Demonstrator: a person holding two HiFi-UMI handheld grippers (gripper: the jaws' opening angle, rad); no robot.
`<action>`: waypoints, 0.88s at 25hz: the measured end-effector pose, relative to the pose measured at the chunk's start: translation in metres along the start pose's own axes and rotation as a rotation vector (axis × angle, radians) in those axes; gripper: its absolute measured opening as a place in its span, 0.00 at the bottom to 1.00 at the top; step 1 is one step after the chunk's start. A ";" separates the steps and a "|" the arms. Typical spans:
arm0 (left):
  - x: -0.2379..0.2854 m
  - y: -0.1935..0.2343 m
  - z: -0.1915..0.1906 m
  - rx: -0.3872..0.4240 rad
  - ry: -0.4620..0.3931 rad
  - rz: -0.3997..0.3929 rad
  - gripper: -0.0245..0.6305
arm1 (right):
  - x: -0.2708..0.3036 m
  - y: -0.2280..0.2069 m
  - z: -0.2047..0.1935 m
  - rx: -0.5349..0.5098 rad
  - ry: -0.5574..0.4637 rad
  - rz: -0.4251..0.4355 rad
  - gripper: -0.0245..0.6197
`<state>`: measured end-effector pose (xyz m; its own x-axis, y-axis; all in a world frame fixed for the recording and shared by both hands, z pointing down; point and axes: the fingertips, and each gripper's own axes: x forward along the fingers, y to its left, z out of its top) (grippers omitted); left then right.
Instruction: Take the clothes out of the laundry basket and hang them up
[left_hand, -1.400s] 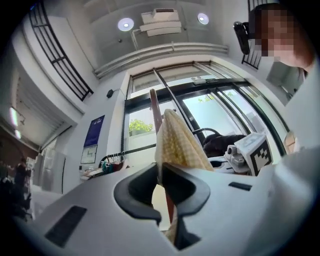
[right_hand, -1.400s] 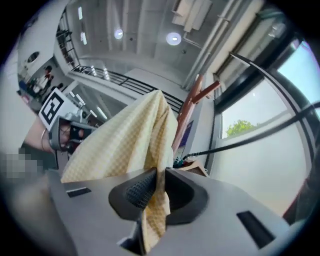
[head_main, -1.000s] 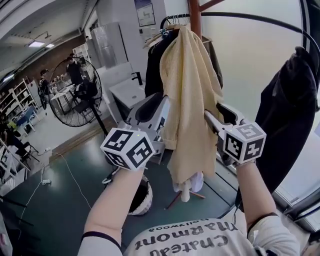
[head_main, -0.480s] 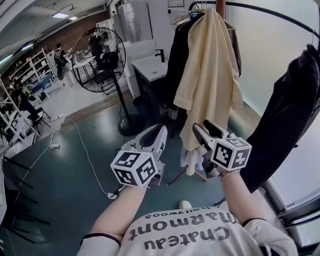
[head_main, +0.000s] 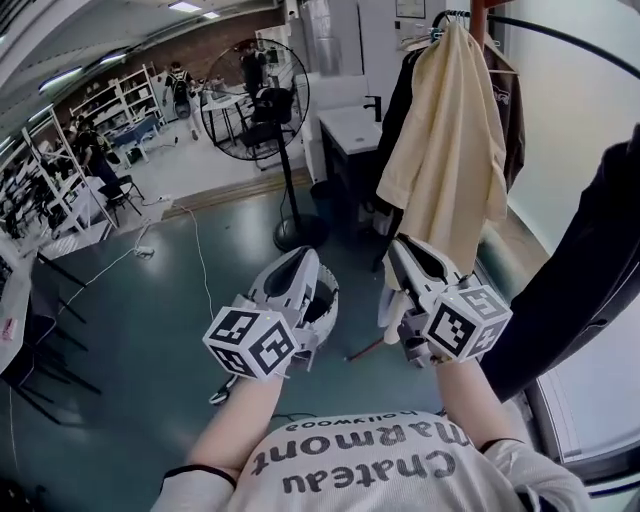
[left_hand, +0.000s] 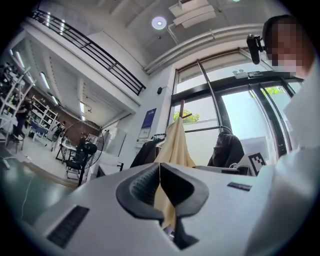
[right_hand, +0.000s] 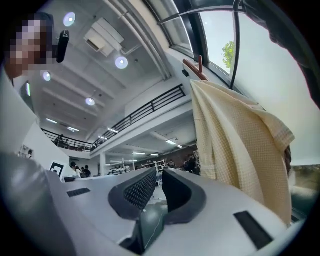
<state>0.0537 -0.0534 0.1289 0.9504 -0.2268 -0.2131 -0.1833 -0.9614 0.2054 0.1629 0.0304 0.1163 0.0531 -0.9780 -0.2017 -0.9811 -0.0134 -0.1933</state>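
The laundry basket (head_main: 331, 297) stands on the floor just below and beyond your left gripper (head_main: 298, 262), so that hand is nearer to it than your right gripper (head_main: 408, 252) and would have to tip downward. Your left fingers are clenched on nothing, and your right fingers have just been closing to a slim, empty gap. Farther right, the cream garment (head_main: 450, 150) already hangs.

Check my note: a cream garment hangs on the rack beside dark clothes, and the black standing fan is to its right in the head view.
One thing is wrong. The head view shows the black standing fan to the left of the cream garment, not to its right. The rest holds: the garment hangs on the rack beside dark clothes.
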 end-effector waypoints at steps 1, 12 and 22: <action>-0.002 -0.004 -0.004 -0.010 0.000 0.010 0.06 | -0.001 0.001 0.003 0.001 -0.009 0.022 0.13; -0.040 -0.060 -0.020 -0.011 -0.004 0.189 0.06 | -0.032 0.010 -0.012 -0.005 0.140 0.183 0.13; -0.086 -0.091 -0.046 -0.063 -0.029 0.338 0.05 | -0.069 0.024 -0.036 0.028 0.208 0.292 0.13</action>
<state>0.0006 0.0608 0.1720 0.8306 -0.5364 -0.1497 -0.4702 -0.8194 0.3278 0.1290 0.0899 0.1596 -0.2706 -0.9612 -0.0533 -0.9436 0.2758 -0.1834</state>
